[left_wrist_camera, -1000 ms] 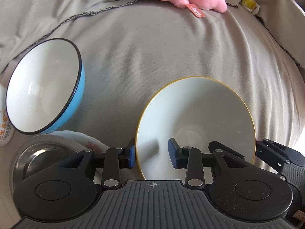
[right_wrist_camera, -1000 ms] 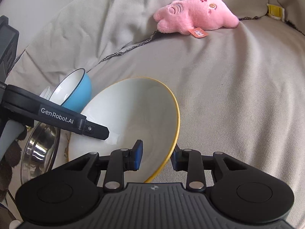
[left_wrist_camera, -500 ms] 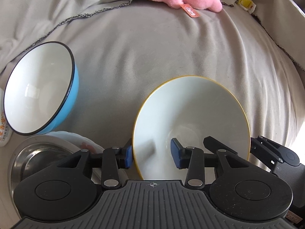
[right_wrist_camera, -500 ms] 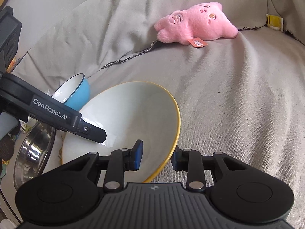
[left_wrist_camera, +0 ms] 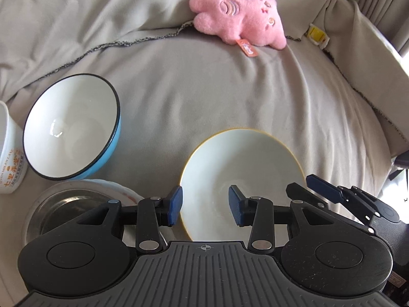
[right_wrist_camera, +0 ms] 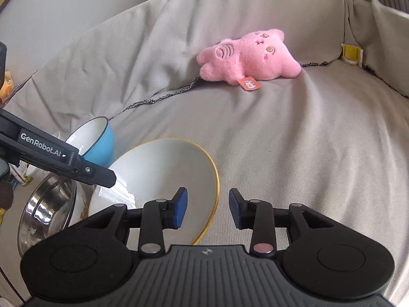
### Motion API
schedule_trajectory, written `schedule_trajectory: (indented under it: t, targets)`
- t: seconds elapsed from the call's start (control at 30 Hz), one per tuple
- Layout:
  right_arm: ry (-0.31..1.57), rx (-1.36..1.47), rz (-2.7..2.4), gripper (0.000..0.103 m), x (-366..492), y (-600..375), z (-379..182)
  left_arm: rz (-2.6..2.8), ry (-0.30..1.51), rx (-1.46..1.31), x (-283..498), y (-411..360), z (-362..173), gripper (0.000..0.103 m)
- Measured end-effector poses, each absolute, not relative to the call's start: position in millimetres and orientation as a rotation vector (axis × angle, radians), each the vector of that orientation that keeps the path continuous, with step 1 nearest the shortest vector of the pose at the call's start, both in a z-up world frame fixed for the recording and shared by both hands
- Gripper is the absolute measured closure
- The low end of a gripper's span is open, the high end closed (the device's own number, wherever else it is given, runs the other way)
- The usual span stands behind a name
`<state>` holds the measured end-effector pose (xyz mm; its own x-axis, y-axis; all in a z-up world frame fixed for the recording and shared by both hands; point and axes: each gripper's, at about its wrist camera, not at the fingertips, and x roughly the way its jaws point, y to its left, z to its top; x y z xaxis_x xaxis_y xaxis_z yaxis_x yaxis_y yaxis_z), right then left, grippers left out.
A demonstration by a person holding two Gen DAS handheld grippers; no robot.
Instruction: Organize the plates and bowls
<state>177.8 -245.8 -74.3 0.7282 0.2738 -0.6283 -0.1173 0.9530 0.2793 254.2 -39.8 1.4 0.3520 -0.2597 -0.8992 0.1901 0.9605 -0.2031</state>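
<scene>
A white bowl with a yellow rim [left_wrist_camera: 242, 168] lies tilted on the grey sofa cover; it also shows in the right wrist view [right_wrist_camera: 163, 176]. My left gripper [left_wrist_camera: 204, 206] is open, its pads on either side of the bowl's left rim without touching. My right gripper [right_wrist_camera: 207, 208] is open around the bowl's right rim, pads apart from it. A blue bowl with a white inside [left_wrist_camera: 71, 128] leans at the left [right_wrist_camera: 98, 138]. A steel bowl [left_wrist_camera: 64, 209] sits in a white plate at lower left [right_wrist_camera: 46, 212].
A pink plush toy [left_wrist_camera: 240, 20] lies at the back of the sofa [right_wrist_camera: 248, 58]. A white cup with orange print [left_wrist_camera: 10, 158] stands at the far left. A yellow tag [right_wrist_camera: 351, 53] sits at the right seam. Grey cover spreads to the right [right_wrist_camera: 319, 153].
Both grippers opened and let go of the yellow-rimmed bowl, then drew back and up. The bowl now rests lower on the sofa.
</scene>
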Motion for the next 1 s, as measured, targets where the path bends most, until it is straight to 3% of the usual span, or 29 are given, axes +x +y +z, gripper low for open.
schedule_trajectory:
  t: [0.23,0.4,0.5,0.73,1.0]
  targets:
    - [0.658,0.163,0.197,0.058,173.6,-234.2,-36.9,-0.316,1.080,-0.135,238.3,-12.7,31.4,0.060]
    - [0.618,0.094,0.207,0.044,179.3,-211.2,-6.8,-0.273,1.021,-0.210,231.5,25.6,42.9,0.060]
    - [0.633,0.069,0.233,0.040,190.0,-194.1,5.1,-0.236,1.006,-0.272,230.9,53.8,41.0,0.060]
    - [0.730,0.015,0.272,0.037,229.0,-151.8,6.5,-0.106,0.975,-0.364,235.7,120.5,23.0,0.060]
    - [0.710,-0.035,0.263,0.021,258.5,-131.8,-4.4,-0.030,0.942,-0.461,239.5,170.6,10.4,0.060]
